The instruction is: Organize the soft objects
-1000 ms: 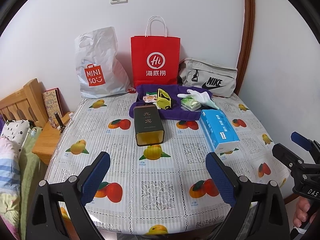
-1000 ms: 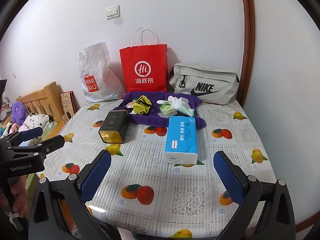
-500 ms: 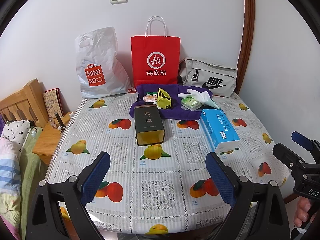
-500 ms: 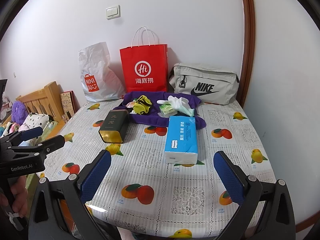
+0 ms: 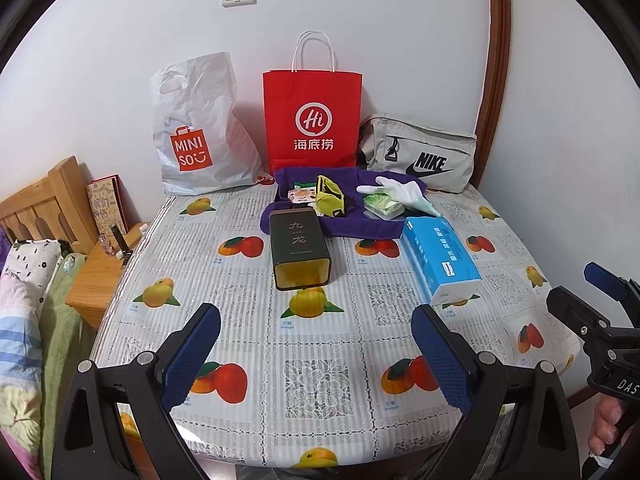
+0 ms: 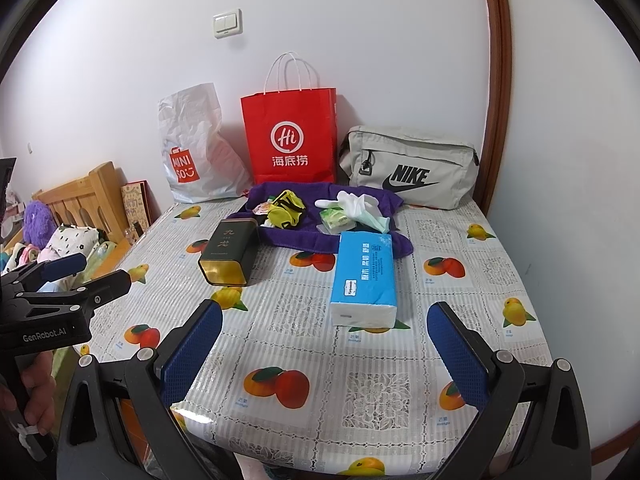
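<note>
A purple cloth [image 5: 352, 222] [image 6: 296, 236] lies at the back of the table. On it are a yellow pouch [image 5: 329, 196] [image 6: 286, 209], a white glove [image 5: 400, 190] [image 6: 356, 204], a green tissue pack [image 5: 382, 205] [image 6: 336, 219] and a small snack packet [image 5: 301, 195]. A blue tissue pack [image 5: 438, 254] [image 6: 364, 276] lies in front of the cloth. My left gripper [image 5: 316, 344] is open and empty above the near table edge. My right gripper [image 6: 324, 344] is open and empty, near the tissue pack.
A dark tea tin [image 5: 298, 246] [image 6: 230, 250] lies on its side mid-table. A white Miniso bag [image 5: 196, 128], a red paper bag [image 5: 314, 120] and a grey Nike bag [image 5: 420, 158] stand against the wall. A bed and a wooden nightstand [image 5: 100, 272] are at the left.
</note>
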A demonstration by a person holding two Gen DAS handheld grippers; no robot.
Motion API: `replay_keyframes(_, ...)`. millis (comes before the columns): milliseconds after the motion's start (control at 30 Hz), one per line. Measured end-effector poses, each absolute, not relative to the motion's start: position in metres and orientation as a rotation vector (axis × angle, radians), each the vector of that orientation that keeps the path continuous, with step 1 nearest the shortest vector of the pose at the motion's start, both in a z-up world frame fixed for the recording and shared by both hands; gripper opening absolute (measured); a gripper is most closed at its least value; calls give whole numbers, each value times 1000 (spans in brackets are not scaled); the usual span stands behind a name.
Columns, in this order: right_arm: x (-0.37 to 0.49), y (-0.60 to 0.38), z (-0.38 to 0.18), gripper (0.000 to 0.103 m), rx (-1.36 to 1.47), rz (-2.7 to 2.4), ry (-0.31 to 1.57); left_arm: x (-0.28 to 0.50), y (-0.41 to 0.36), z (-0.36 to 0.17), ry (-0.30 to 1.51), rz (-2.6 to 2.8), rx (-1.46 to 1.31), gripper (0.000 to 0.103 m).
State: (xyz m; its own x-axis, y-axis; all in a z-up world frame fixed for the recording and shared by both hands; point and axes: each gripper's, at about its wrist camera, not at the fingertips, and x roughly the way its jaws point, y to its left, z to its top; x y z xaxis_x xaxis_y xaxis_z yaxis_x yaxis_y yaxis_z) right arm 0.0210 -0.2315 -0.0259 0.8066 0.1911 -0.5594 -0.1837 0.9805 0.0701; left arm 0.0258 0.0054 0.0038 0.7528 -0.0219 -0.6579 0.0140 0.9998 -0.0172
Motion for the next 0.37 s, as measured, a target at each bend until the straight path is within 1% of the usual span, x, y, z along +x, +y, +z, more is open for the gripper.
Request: replay_keyframes(367,20,-230,-28,101,9,207,600,27,7,5,712,-19,-9,97)
